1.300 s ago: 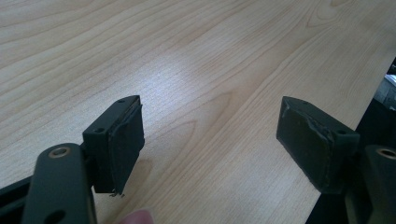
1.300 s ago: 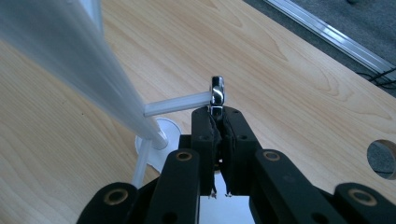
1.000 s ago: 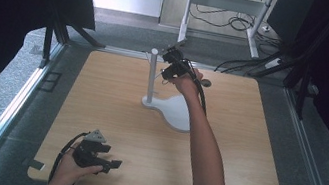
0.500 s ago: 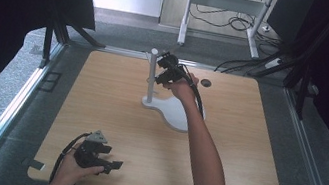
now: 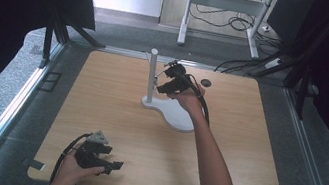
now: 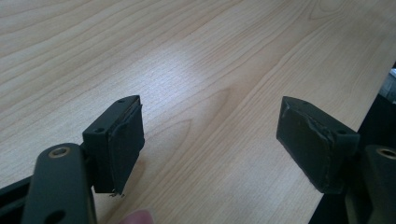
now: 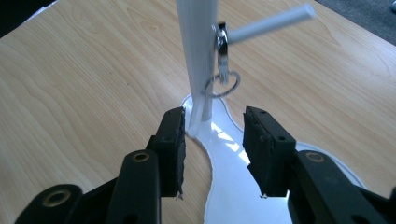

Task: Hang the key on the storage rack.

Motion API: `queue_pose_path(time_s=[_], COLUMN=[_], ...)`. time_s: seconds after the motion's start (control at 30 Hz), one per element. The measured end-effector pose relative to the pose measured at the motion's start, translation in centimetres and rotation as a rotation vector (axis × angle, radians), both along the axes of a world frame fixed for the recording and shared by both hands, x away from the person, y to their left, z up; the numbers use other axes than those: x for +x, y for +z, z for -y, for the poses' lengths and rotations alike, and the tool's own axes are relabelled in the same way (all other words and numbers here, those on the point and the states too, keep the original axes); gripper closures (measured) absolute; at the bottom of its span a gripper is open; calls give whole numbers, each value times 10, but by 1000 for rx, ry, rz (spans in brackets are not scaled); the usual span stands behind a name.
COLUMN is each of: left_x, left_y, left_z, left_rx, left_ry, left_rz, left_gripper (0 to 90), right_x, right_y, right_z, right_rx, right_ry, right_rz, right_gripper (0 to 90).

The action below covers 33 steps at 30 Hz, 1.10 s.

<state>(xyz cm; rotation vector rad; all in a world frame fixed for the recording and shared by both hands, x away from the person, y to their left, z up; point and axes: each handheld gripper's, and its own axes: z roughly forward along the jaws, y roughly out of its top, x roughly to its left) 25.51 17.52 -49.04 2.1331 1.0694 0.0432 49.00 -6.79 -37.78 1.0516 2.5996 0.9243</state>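
My right gripper (image 7: 212,151) hangs with jaws parted and empty, just short of the white plastic stand with an upright post (image 7: 198,56). A small metal key ring (image 7: 222,79) dangles from its side peg ahead. My left gripper (image 6: 210,144) sits released, low over the light wooden bench (image 6: 187,56).

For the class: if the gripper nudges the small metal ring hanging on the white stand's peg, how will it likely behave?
The ring hangs loosely from a clip on the peg, so it would probably swing. It looks thin and light, likely slippery metal. The stand has a broad base, so tipping seems unlikely.
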Motion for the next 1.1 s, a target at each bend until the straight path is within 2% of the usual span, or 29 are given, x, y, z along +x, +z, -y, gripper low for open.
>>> queue_pose_path(time_s=[0.2,0.5,0.53,0.57,0.7,0.73,0.8,0.83,0.87,0.93,1.1], left_x=[0,1,1,1,0,0,0,0,0,0,0], left_y=[1,0,0,1,3,3,4,3,3,2,1], left_z=[-1,-6,-6,-7,-7,-7,-7,-7,-7,-6,-5], left_rx=[1,6,6,-2,0,0,0,2,5,8,12], left_ry=[3,25,25,27,26,26,30,31,31,31,32], left_rz=[3,3,3,4,10,10,11,11,10,7,7], left_gripper=[237,237,236,236,236,236,237,237,237,237,236], right_x=[-20,-60,-60,-70,-91,-91,-106,-106,-115,-119,-144], right_y=[-6,-22,-22,-27,-39,-39,-50,-50,-57,-60,-79], right_z=[28,69,69,78,95,95,106,106,112,116,127], right_rx=[36,45,45,51,73,73,86,86,94,97,105], right_ry=[-16,-26,-26,-24,-22,-22,-25,-25,-29,-31,-27], right_rz=[10,41,41,44,53,53,57,57,56,59,52], right_gripper=[548,534,534,533,526,526,524,524,523,523,521])
